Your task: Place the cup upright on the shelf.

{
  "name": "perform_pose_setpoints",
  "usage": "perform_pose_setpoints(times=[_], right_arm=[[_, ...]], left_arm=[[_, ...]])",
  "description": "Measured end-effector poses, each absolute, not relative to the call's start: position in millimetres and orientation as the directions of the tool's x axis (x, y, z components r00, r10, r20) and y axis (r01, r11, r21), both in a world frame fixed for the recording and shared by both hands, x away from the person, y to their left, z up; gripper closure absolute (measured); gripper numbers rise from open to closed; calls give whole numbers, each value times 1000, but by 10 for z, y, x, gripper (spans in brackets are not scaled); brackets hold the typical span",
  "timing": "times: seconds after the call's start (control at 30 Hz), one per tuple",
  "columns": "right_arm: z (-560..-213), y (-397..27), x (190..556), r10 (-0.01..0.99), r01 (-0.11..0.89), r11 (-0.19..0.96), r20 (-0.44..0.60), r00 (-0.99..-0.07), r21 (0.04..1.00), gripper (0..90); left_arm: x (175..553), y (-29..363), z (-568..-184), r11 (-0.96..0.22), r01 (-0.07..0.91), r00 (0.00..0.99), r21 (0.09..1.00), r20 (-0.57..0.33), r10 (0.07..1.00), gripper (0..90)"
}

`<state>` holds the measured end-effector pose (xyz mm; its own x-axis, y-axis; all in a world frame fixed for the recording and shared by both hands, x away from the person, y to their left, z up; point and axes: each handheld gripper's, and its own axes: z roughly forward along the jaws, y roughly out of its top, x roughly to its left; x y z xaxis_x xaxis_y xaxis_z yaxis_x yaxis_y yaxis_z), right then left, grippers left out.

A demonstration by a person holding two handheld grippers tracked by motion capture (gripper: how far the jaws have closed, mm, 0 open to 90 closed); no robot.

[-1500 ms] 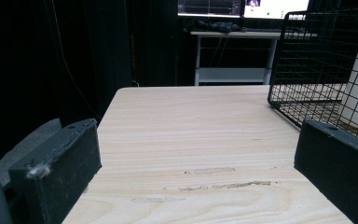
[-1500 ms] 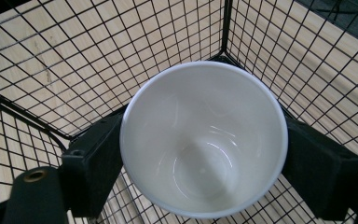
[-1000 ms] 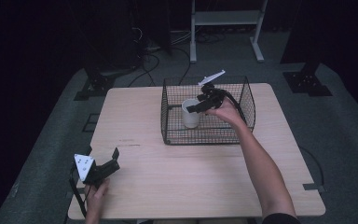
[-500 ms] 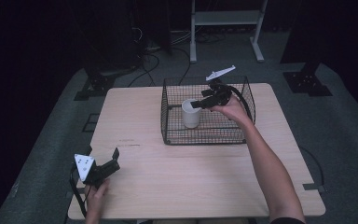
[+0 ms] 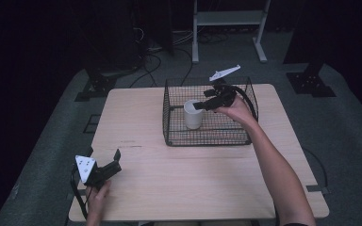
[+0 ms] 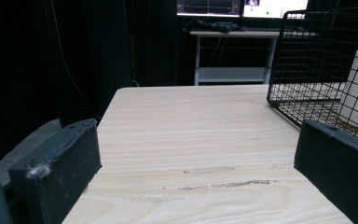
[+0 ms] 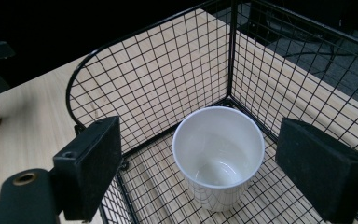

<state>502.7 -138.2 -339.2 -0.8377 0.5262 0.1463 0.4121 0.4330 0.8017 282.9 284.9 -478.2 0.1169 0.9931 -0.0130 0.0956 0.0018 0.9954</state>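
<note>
— What are we seeing nearest to us at the wooden table (image 5: 193, 179)?

— We are seeing the person's left hand (image 5: 96, 200) holding the left gripper (image 5: 107, 165) at the table's near left corner, its jaws standing spread wide with nothing between them, bare wood showing in the gap.

— And farther across?

— We are looking at a black wire basket (image 5: 207, 136) sitting toward the table's far side, with a white cup (image 5: 193, 114) standing upright and empty inside it, near the basket's left wall. The right gripper (image 5: 199, 105) is hovering over the cup's rim, reaching in from the right, held by the right hand (image 5: 233, 109). In the right gripper view, its jaws are standing apart on either side of the cup (image 7: 218, 156), touching nothing.

— Behind the table?

— We are making out cables (image 5: 146, 61) on the floor and a white stand (image 5: 226, 28).
</note>
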Motion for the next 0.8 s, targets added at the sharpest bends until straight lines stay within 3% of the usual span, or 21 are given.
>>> perform_pose_setpoints(times=[0.8], right_arm=[[-3444, -1566, 4735, 504, 415, 418, 174, -846, 808, 137]], left_arm=[[2827, 2849, -4781, 0, 96, 117, 995, -11, 993, 0]])
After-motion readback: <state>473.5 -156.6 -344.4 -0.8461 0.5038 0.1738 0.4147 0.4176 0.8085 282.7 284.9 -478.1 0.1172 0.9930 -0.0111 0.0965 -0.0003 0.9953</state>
